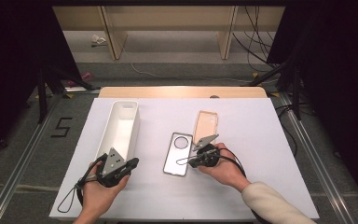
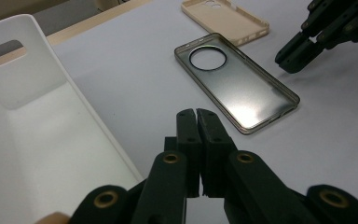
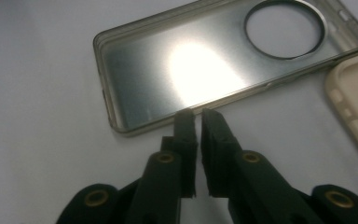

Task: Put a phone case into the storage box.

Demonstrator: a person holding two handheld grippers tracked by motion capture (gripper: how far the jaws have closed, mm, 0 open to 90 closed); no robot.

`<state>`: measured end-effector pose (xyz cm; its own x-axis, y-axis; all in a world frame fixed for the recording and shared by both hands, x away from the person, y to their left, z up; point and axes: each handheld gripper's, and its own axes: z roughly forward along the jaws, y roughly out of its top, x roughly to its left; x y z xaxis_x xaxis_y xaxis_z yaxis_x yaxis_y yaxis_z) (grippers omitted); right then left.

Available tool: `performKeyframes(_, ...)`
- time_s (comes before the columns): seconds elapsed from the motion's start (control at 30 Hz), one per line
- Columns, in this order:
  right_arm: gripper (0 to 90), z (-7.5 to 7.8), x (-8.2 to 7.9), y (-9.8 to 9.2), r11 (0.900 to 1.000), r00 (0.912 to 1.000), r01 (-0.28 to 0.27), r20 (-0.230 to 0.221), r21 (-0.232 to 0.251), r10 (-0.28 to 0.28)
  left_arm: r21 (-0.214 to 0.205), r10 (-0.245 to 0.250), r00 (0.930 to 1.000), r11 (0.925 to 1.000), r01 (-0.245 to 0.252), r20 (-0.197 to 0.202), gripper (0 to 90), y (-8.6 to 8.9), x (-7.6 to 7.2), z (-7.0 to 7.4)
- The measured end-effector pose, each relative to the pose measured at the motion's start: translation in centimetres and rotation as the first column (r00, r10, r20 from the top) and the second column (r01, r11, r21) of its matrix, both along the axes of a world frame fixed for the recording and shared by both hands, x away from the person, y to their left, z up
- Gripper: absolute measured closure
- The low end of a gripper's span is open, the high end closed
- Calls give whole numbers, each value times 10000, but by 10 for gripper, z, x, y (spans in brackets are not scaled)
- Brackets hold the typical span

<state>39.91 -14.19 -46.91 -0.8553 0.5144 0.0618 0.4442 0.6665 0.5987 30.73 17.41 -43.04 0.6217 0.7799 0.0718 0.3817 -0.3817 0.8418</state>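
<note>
Gleaming clear glossy phone case just beyond right tool, jaws slightly parted, gripping nothing.

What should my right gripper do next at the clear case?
Probably open the right gripper wider and ease its tips over the near rim of the clear case. Its jaws stand only a slit apart, empty, right at that rim, and the case lies flat on the table. The white bin sits open to the left, beside the shut left gripper.

A white rectangular bin stands on the white table, left side. A beige phone case lies well apart, right of centre.
</note>
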Motion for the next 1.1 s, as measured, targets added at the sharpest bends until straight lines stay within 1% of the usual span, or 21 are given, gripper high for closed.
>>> performKeyframes(0.03, 808, 0, 0, 0, 10000, 10000, 0, 0, 0, 0, 0, 0, 10000, 10000, 0, 0, 866, 0, 0, 0)
performKeyframes(0.07, 743, 5, 0, -7, 9997, 9994, 170, 283, 184, -175, -25, -44, 10000, 10000, 44, -45, 855, -1, 0, -1)
performKeyframes(0.13, 682, 9, 0, -14, 9985, 9983, 372, 428, 400, -389, -59, -87, 9999, 9999, 86, -114, 826, -2, 1, -1)
performKeyframes(0.17, 682, 9, 0, -14, 9985, 9983, 372, 428, 400, -389, -59, -87, 9999, 9999, 86, -114, 815, -2, 1, -1)
performKeyframes(0.2, 624, 13, 0, -21, 9966, 9973, 491, 519, 664, -526, -59, -120, 9998, 9999, 119, -136, 800, -3, 1, -1)
performKeyframes(0.23, 624, 13, 0, -21, 9966, 9973, 491, 519, 664, -526, -59, -120, 9998, 9999, 119, -136, 785, -3, 1, -1)
performKeyframes(0.27, 561, 17, -1, -29, 9929, 9954, 657, 636, 988, -722, -137, -154, 9997, 9998, 151, -194, 756, -6, 3, -1)
performKeyframes(0.3, 561, 17, -1, -29, 9929, 9954, 657, 636, 988, -722, -137, -154, 9997, 9998, 151, -194, 729, -6, 3, -1)
performKeyframes(0.33, 498, 21, -2, -37, 9880, 9933, 799, 726, 1319, -900, -200, -170, 9995, 9997, 165, -268, 681, -9, 5, -1)
performKeyframes(0.37, 498, 21, -2, -37, 9880, 9933, 799, 726, 1319, -900, -200, -170, 9995, 9997, 165, -268, 652, -9, 5, -1)
performKeyframes(0.4, 444, 24, -5, -44, 9832, 9918, 915, 744, 1583, -1043, -219, -186, 9991, 9996, 178, -377, 604, -14, 7, -2)
performKeyframes(0.43, 431, 25, -6, -47, 9816, 9907, 939, 818, 1665, -1086, -219, -186, 9991, 9996, 178, -377, 580, -14, 7, -2)
performKeyframes(0.53, 356, 30, -12, -59, 9751, 9879, 987, 984, 1984, -1200, -18, -179, 9991, 9998, 178, -391, 465, -26, 13, -1)
performKeyframes(0.57, 356, 30, -12, -59, 9751, 9879, 987, 984, 1984, -1200, -18, -179, 9991, 9998, 178, -391, 423, -26, 13, -1)
performKeyframes(0.6, 310, 32, -15, -67, 9699, 9856, 1003, 1110, 2218, -1273, 43, -109, 9987, 9999, 111, -488, 354, -32, 16, 0)
performKeyframes(0.7, 289, 34, -18, -74, 9644, 9836, 1026, 1200, 2438, -1350, 84, -26, 9986, 10000, 31, -524, 228, -38, 19, -1)
performKeyframes(0.73, 265, 35, -21, -81, 9581, 9820, 1021, 1267, 2675, -1400, 104, 41, 9982, 9999, -35, -592, 191, -42, 21, -1)
performKeyframes(0.77, 259, 36, -22, -83, 9558, 9812, 1032, 1294, 2752, -1432, 104, 41, 9982, 9999, -35, -592, 169, -42, 21, -1)
performKeyframes(0.87, 250, 38, -25, -92, 9493, 9778, 1079, 1411, 2952, -1550, 182, -37, 9978, 9998, 49, -655, 154, -50, 25, -2)
performKeyframes(0.97, 246, 39, -26, -96, 9478, 9758, 1145, 1450, 2976, -1634, 62, -104, 9971, 9999, 109, -759, 151, -54, 27, -1)
performKeyframes(1.1, 238, 40, -31, -103, 9455, 9724, 1245, 1527, 3008, -1766, 239, -19, 9946, 9997, 44, -1036, 154, -68, 37, -2)
